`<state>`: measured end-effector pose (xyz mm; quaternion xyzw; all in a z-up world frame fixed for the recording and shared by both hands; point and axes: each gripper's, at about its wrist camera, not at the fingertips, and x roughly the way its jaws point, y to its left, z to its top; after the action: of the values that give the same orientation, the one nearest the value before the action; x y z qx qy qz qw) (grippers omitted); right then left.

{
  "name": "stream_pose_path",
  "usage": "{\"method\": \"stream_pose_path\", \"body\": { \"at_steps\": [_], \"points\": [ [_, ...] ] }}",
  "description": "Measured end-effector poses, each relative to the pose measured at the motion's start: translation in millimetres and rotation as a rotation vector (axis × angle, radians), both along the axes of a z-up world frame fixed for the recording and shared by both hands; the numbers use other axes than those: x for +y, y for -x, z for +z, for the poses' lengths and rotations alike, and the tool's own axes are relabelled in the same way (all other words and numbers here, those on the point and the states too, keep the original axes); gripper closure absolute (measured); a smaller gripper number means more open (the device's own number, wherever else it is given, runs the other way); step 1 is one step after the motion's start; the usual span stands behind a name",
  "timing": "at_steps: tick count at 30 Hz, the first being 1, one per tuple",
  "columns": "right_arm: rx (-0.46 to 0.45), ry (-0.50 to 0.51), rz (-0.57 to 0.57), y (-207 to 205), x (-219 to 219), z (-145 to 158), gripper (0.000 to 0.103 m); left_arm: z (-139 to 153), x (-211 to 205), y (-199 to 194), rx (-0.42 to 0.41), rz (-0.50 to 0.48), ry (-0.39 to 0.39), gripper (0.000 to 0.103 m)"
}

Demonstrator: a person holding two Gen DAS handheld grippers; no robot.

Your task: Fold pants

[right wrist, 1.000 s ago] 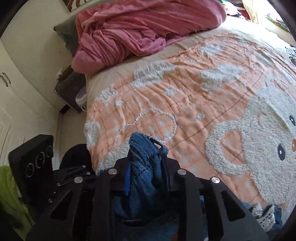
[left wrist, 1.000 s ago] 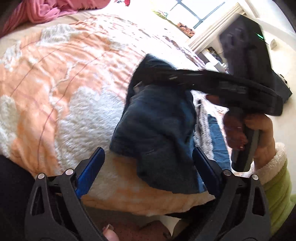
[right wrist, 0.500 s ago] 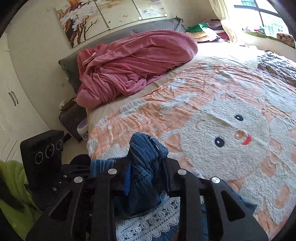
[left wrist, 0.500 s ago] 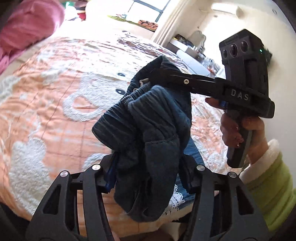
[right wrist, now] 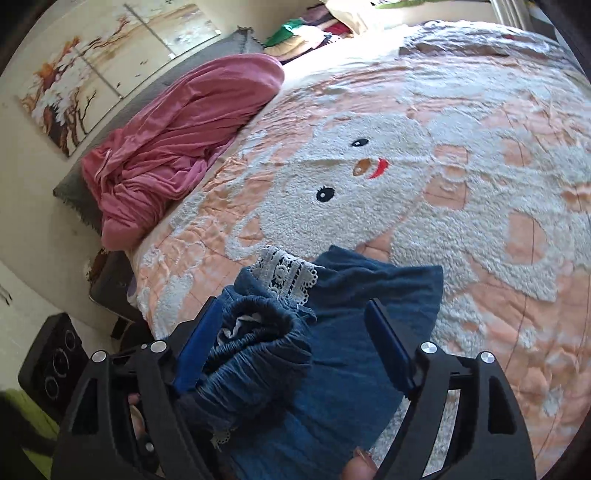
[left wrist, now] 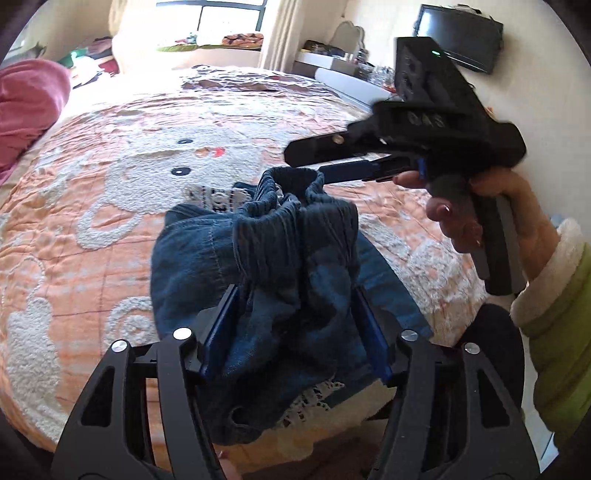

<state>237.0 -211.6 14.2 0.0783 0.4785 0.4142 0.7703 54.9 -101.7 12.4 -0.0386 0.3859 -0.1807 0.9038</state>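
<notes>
Denim pants (left wrist: pixel 258 280) lie bunched near the bed (left wrist: pixel 92 221) edge — left gripper (left wrist: pixel 295 328) parted around the cloth, right gripper (right wrist: pixel 295 347) spread wide over the waistband

Both grippers, left (left wrist: pixel 295 328) and right (right wrist: pixel 295 347), have fingers spread.

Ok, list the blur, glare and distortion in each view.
Left wrist view: the right gripper is motion-blurred, the window blown out, the bedspread bulged by fisheye. Right wrist view: sharp overall, sun glare whitens the bedspread's far edge, dark vignette in the corners.
</notes>
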Motion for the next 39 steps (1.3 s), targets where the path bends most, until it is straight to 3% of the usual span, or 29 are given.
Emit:
{"method": "stream_pose_path", "body": {
  "at_steps": [4,7,12,15,19,23,27,32,34,39],
  "points": [
    [0.030,0.053,0.005,9,15,-2,0.018,-6,-18,7,-0.046,-0.055,-0.076,0.042],
    [0.007,0.161,0.030,18,30,-7,0.018,-11,-30,9,-0.074,-0.078,-0.131,0.036],
    [-0.090,0.339,0.050,32,23,-24,0.018,-17,-38,18,-0.062,-0.125,-0.122,0.032],
    [-0.103,0.360,0.055,38,15,-37,0.019,-25,-40,19,-0.051,-0.140,-0.131,0.032],
    [-0.112,0.348,0.047,41,11,-45,0.019,-23,-31,20,-0.045,-0.151,-0.082,0.032],
    [-0.105,0.292,0.046,43,6,-32,0.018,-6,-11,26,-0.058,-0.143,-0.029,0.032],
    [-0.125,0.192,0.019,44,-3,-6,0.018,11,22,30,-0.093,-0.067,-0.009,0.032],
    [-0.141,0.169,-0.016,42,-4,10,0.018,17,52,27,-0.098,0.006,0.005,0.033],
    [-0.141,0.162,-0.010,40,1,12,0.018,16,57,26,-0.087,0.001,0.012,0.048],
    [-0.136,0.169,0.023,33,22,15,0.018,9,47,22,-0.059,-0.053,0.016,0.057]
  ]
}}
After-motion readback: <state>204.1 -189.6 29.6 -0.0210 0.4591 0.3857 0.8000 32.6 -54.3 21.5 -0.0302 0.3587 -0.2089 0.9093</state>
